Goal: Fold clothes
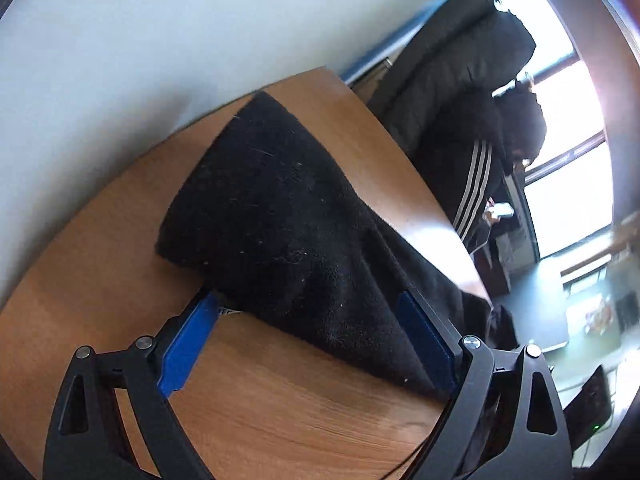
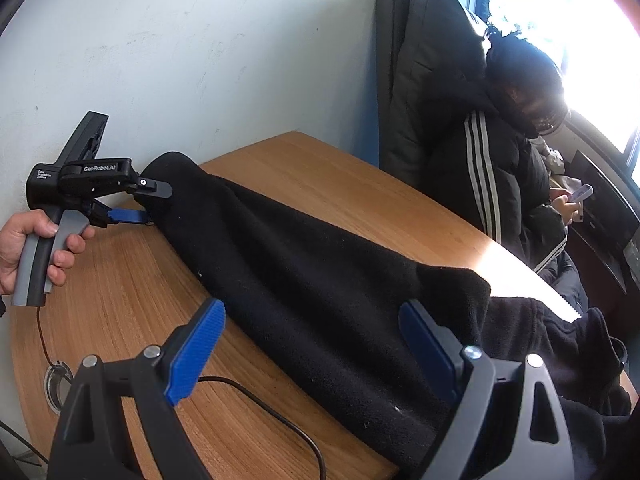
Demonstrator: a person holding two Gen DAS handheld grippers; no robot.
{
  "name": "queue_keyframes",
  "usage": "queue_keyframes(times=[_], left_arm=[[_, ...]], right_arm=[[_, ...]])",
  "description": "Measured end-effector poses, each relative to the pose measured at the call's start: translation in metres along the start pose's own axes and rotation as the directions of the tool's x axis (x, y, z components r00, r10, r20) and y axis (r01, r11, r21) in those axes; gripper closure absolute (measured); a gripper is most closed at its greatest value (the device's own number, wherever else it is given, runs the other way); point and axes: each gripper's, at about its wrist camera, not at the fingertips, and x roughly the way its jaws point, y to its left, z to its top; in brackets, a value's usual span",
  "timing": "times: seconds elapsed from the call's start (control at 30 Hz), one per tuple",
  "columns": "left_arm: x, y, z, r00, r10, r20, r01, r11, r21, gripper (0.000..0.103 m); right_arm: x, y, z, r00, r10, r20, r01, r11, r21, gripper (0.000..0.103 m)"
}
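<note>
My left gripper (image 1: 312, 320) stands with its blue pads (image 1: 186, 344) spread wide over the near edge of the black fleece garment (image 1: 280, 220); the cloth lies between the pads, but neither presses on it. From the other camera the same gripper (image 2: 154, 202) is seen at the far end of the garment (image 2: 320, 280), its two fingers parted one above the other about the cloth's end, my left hand (image 2: 28, 248) wrapped round the grey handle. My right gripper (image 2: 316, 340) also gapes, its blue pads (image 2: 196, 354) set apart on either side of the fleece, the left one clear of the cloth, the right one at the fabric's raised edge. The garment stretches in a long band across the wooden table (image 2: 120, 300), its right end spilling off the edge. A thin black cable (image 2: 280, 416) trails over the tabletop beneath my right gripper. Beyond the table, a person in a black jacket with white stripes (image 2: 492, 184) sits by a bright window, holding a phone (image 2: 580, 193).
</note>
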Motion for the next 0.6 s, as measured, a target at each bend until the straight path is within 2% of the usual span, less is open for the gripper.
queue_keyframes(times=[0.07,0.23,0.37,0.43,0.5,0.57,0.6], left_arm=[[-0.002,0.002,0.000,0.999,0.040,0.031,-0.040,0.999,-0.004,0.002],[0.013,0.003,0.014,0.997,0.049,0.061,-0.049,0.999,0.008,0.001],[0.030,-0.003,0.025,0.998,-0.014,0.061,0.015,1.000,-0.007,0.001],[0.037,-0.007,0.027,0.998,-0.023,0.064,0.024,1.000,-0.011,0.012],[0.046,-0.007,0.030,0.999,-0.007,0.052,0.009,1.000,-0.025,0.060],[0.052,-0.010,0.033,0.999,0.013,0.036,-0.013,1.000,-0.025,0.072],[0.053,-0.013,0.035,0.999,0.019,0.035,-0.019,1.000,-0.014,0.072]], right_arm=[[0.003,-0.002,-0.001,1.000,-0.002,-0.004,0.002,1.000,0.000,0.010],[0.007,-0.005,-0.006,1.000,-0.007,-0.015,0.008,1.000,0.006,0.010],[0.005,-0.005,-0.010,1.000,-0.011,-0.017,0.011,1.000,0.009,0.010],[0.004,-0.004,-0.012,1.000,-0.012,-0.020,0.012,1.000,0.004,0.010],[0.005,-0.005,-0.013,1.000,-0.014,-0.021,0.014,1.000,0.007,0.010],[0.006,-0.005,-0.014,1.000,-0.018,-0.019,0.018,1.000,0.013,0.010],[0.006,-0.005,-0.014,1.000,-0.020,-0.017,0.020,1.000,0.017,0.011]])
